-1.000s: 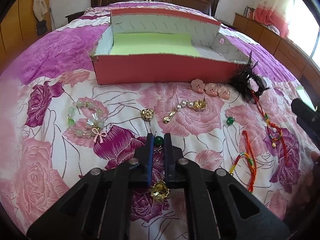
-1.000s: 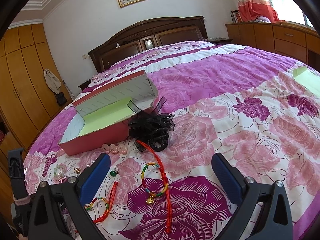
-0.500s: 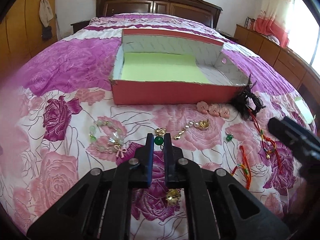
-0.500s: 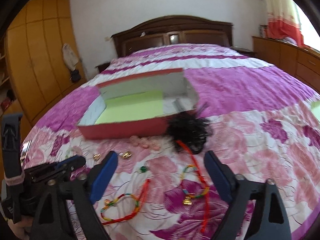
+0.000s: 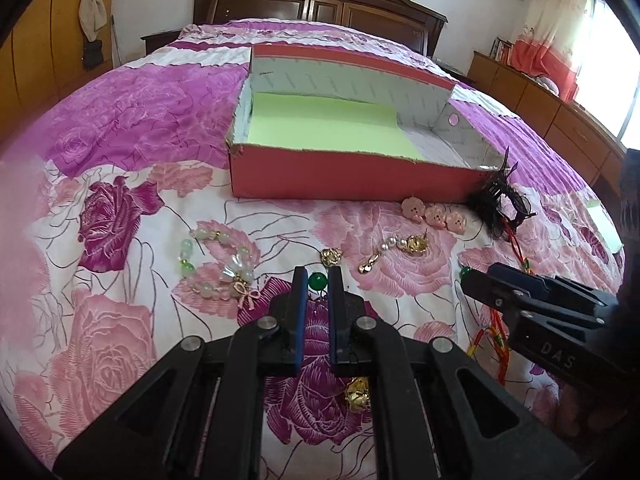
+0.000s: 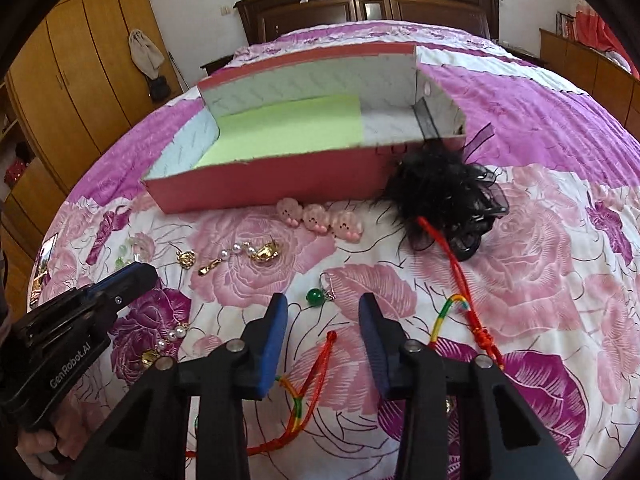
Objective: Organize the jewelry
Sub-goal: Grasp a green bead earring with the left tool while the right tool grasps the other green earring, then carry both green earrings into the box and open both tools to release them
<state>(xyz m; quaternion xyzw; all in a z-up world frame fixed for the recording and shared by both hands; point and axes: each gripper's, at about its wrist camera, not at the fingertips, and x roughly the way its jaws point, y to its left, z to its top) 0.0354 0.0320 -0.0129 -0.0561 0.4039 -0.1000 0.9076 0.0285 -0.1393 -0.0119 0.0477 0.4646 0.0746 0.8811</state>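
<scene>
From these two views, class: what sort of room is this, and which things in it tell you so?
Almost certainly a home bedroom. The jewelry lies on a bed with a rose-print quilt, backed by a dark wooden headboard. Tall wooden wardrobe doors line the wall beside it.

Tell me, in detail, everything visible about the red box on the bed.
The red box looks like a cardboard shoebox without a lid: coral red outside, white printed lining inside. A light green sheet covers most of its floor; the right part is bare. No jewelry shows inside it. The far wall stands taller than the near one, and the right end wall has a small round hole. It rests flat on the floral bedspread. The black feathery hair accessory lies against its near right corner, with one ribbon strand over the rim.
</scene>
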